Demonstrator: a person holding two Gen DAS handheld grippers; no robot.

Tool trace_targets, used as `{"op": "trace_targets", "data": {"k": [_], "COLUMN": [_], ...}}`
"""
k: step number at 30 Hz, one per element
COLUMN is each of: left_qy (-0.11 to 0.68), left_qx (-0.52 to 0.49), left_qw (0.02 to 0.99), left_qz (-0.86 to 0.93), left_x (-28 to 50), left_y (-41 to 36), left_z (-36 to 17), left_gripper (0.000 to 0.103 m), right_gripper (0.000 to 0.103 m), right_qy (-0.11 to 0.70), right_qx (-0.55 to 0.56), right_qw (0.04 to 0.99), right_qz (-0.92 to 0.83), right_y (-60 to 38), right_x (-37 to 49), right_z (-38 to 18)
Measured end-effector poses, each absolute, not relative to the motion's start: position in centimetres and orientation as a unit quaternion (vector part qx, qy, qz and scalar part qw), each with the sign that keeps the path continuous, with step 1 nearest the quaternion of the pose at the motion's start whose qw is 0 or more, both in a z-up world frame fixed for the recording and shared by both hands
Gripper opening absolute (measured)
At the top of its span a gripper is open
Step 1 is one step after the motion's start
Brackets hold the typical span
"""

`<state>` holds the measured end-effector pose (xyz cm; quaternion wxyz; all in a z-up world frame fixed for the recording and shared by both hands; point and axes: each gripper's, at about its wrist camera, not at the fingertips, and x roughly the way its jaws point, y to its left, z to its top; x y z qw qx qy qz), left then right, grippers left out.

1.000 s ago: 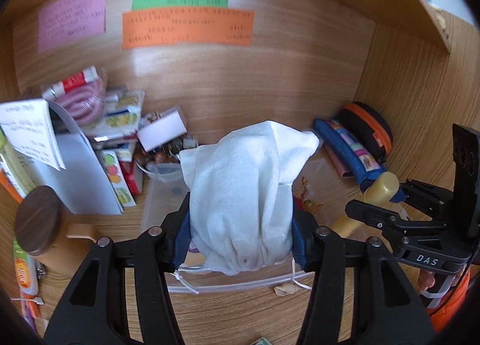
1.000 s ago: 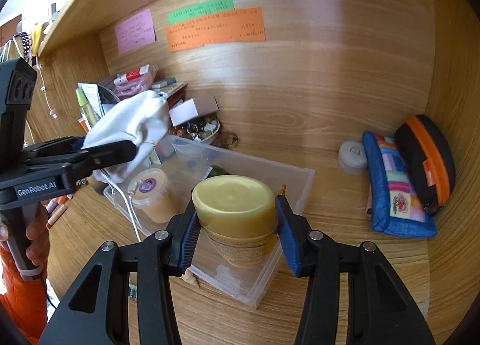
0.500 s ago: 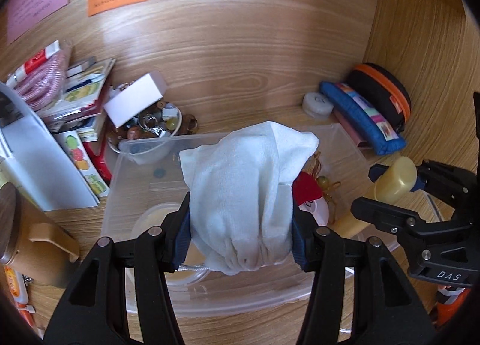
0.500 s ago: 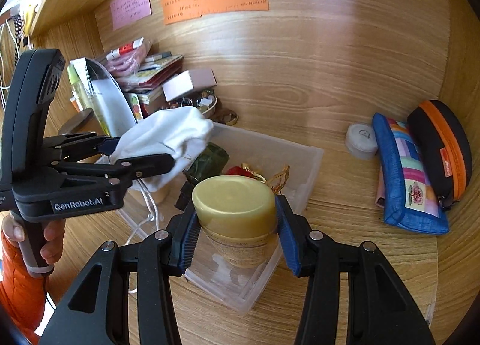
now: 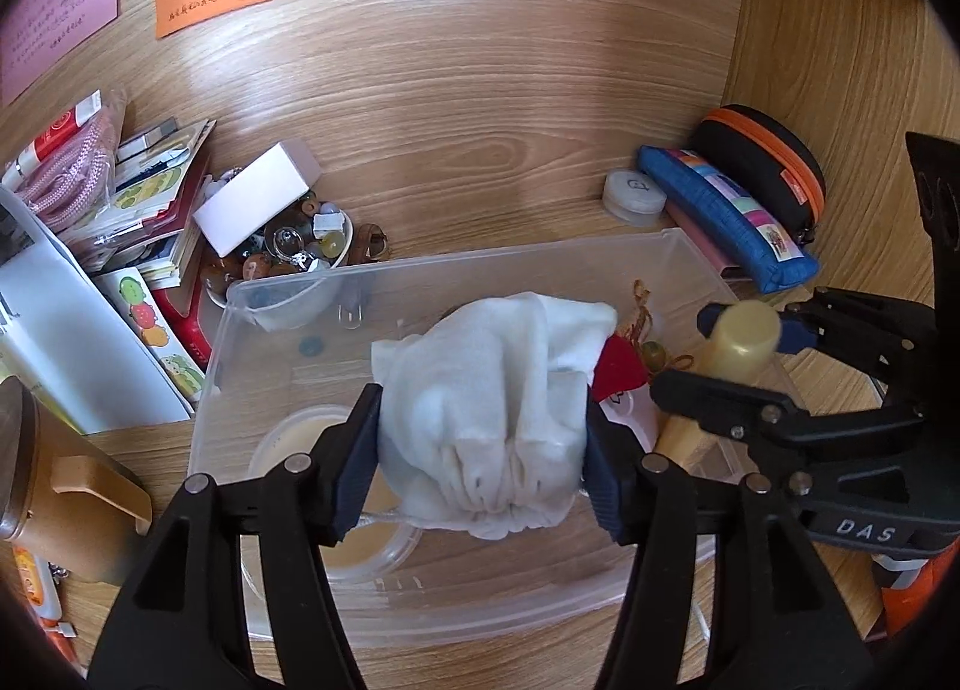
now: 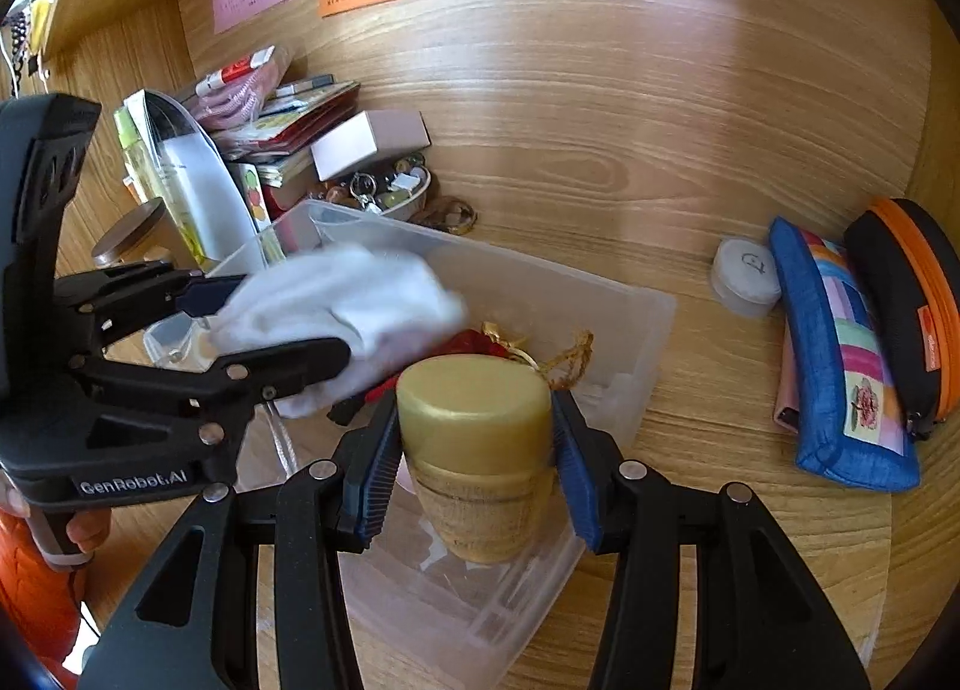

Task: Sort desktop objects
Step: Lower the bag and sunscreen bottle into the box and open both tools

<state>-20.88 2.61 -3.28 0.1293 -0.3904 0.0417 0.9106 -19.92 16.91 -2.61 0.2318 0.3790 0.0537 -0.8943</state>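
My left gripper (image 5: 483, 450) is shut on a white drawstring cloth pouch (image 5: 492, 390) and holds it over the clear plastic bin (image 5: 420, 276). It also shows in the right wrist view (image 6: 336, 306). My right gripper (image 6: 477, 450) is shut on a yellow-capped jar (image 6: 474, 432) and holds it over the bin's (image 6: 648, 306) right end. The jar also shows in the left wrist view (image 5: 738, 342). Inside the bin lie a round lidded tub (image 5: 300, 438), a red charm (image 5: 618, 366) with gold cord, and a small button.
A bowl of beads (image 5: 288, 252) with a white box (image 5: 258, 198) stands behind the bin. Books and packets (image 5: 150, 186) pile at the left. A wooden cup (image 5: 36, 474) stands front left. A blue pouch (image 5: 726, 216), black-orange case (image 5: 762, 156) and small round tin (image 5: 633, 195) sit right.
Both grippers have moved forward and down over the bin, each still holding its object. The pouch now hangs lower inside the bin's outline, and the jar is nearer the bin's right end.
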Motion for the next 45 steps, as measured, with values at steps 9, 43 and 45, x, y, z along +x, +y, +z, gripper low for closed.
{"op": "trace_targets", "data": {"k": [9, 43, 45], "left_qy": [0.028, 0.007, 0.005], "left_qx": [-0.393, -0.345, -0.348], "left_qw": [0.134, 0.09, 0.087], "left_qz": [0.909, 0.934, 0.933], "left_x": [-20.8, -10.4, -9.8], "left_y": [2.3, -1.4, -1.7], "left_z": [-2.8, 1.7, 1.3], "left_gripper": [0.059, 0.076, 0.076], "right_gripper": [0.044, 0.054, 0.054], "right_qy": [0.059, 0.031, 0.027], "right_qx": [0.368, 0.313, 0.313], "right_qw": [0.229, 0.232, 0.235], "right_qz": [-0.899, -0.92, -0.92], "right_y": [16.7, 17.0, 16.9], "right_x": [-19.6, -10.0, -9.4], "right_z": [-2.1, 1.9, 1.7]}}
